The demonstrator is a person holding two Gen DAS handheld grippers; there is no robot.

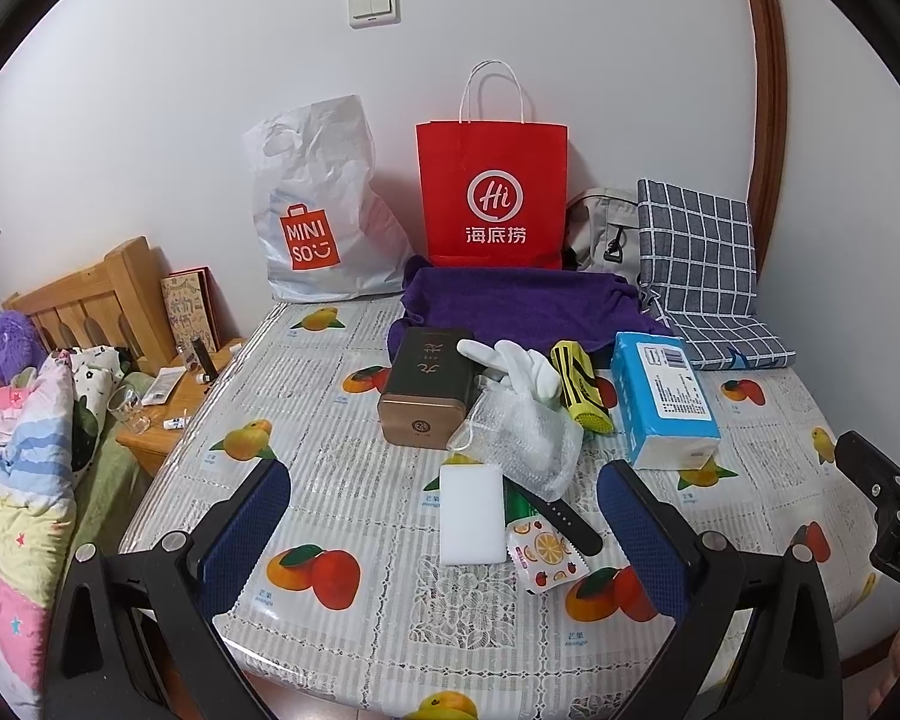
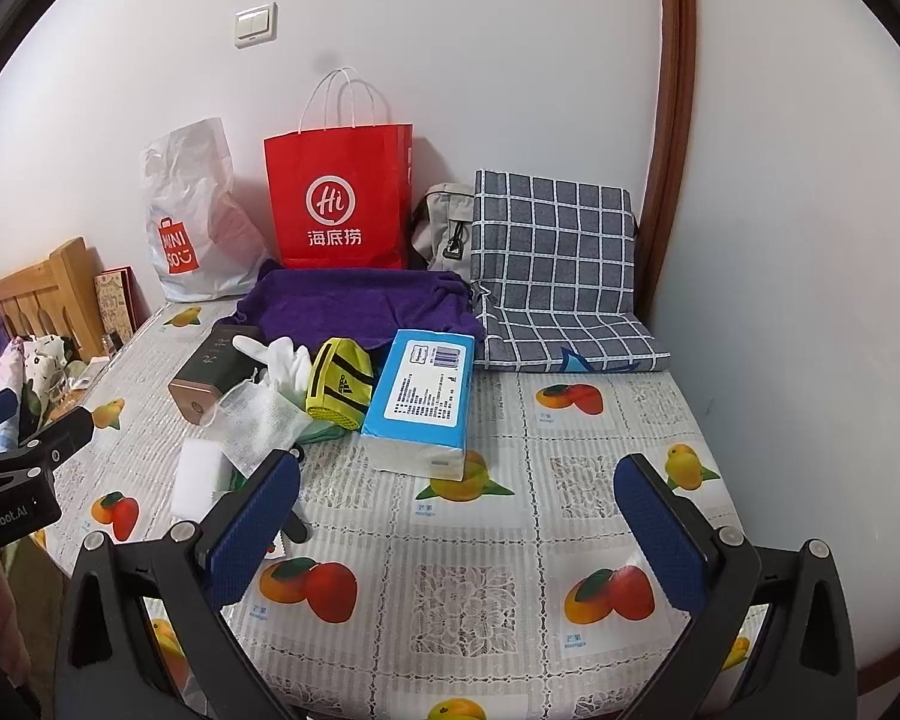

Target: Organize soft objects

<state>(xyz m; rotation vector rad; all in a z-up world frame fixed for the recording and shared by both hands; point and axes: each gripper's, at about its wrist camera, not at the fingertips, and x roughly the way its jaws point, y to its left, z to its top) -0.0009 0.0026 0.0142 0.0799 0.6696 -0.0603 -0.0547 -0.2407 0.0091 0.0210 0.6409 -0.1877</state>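
A table with a fruit-print cover [image 1: 354,456] [image 2: 510,540] holds a pile of small items. A white sponge [image 1: 471,515] [image 2: 201,483] lies nearest me, beside a bubble-wrap pouch [image 1: 525,438] [image 2: 264,420]. Behind them lie white gloves [image 1: 519,367] [image 2: 285,360], a yellow pouch [image 1: 579,387] [image 2: 339,387], a blue tissue pack [image 1: 660,399] [image 2: 423,399] and a purple towel [image 1: 522,306] [image 2: 360,306]. My left gripper [image 1: 444,516] is open above the sponge, holding nothing. My right gripper [image 2: 459,516] is open over bare table in front of the tissue pack.
A dark tin box [image 1: 429,387] [image 2: 213,375], a black watch [image 1: 564,519] and a fruit-print sachet [image 1: 546,558] sit among the items. A red paper bag [image 1: 492,198] [image 2: 339,198], a white plastic bag [image 1: 324,210] [image 2: 195,222], a grey bag [image 2: 444,228] and a checked cushion [image 1: 699,264] [image 2: 558,276] line the wall. A bed [image 1: 24,450] is left.
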